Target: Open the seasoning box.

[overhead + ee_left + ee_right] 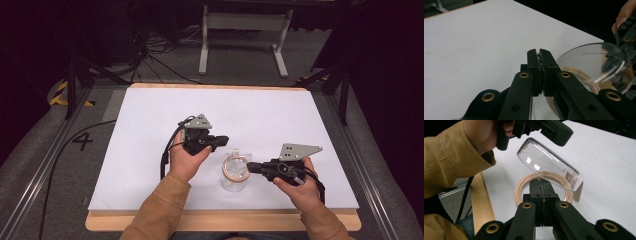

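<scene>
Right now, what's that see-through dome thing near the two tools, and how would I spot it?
Start at the white table, then look near its front edge between the person's two hands. There stands a clear container with a tan ring around its mouth. The clear lid hangs tilted just above that ring, the one glassy, see-through piece among black tools.

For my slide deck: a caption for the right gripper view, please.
Left gripper lifts a tilted clear lid above a wood-rimmed jar.
</scene>
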{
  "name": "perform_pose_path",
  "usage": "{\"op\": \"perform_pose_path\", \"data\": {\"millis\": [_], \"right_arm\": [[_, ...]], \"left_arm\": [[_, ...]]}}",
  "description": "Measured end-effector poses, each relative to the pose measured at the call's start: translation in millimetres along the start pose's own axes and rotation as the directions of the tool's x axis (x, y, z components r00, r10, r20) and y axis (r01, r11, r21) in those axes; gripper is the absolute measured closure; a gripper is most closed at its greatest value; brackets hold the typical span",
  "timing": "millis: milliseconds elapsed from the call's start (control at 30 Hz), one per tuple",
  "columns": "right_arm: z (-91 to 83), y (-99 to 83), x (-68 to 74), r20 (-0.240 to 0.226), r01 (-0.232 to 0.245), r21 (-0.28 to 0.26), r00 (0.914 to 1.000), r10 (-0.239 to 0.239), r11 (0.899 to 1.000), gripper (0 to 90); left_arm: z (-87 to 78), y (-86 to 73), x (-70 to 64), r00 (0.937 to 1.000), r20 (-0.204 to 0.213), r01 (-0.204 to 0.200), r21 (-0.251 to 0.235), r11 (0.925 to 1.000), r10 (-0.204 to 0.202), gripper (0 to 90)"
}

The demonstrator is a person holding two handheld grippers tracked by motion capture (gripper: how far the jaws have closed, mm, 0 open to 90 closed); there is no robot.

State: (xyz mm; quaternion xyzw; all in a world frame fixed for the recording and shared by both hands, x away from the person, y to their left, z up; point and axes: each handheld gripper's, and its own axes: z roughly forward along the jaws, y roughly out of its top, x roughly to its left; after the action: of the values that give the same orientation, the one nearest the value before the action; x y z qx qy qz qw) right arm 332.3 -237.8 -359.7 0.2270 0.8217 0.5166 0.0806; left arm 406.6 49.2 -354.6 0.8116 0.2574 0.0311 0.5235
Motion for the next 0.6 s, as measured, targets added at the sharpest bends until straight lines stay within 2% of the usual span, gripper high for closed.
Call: {"op": "perform_pose_path", "data": {"millis": [333,600], "right_arm": [[3.2,9.5,-8.9,0.004,0.022,-0.042,0.9998,-0.021,0.999,90.0],[7.4,16.3,-22.6,0.001,0.018,-0.064,0.9998,-0.018,0.998,90.0]], "left_arm": [[-25.0,-12.5,3.5,0.9983,-0.047,0.032,-0.015,0.9994,-0.033,87.4],[-46.6,-26.6,4.1,0.9931,-0.103,0.055,-0.012,0.9984,-0.056,87.3]]}}
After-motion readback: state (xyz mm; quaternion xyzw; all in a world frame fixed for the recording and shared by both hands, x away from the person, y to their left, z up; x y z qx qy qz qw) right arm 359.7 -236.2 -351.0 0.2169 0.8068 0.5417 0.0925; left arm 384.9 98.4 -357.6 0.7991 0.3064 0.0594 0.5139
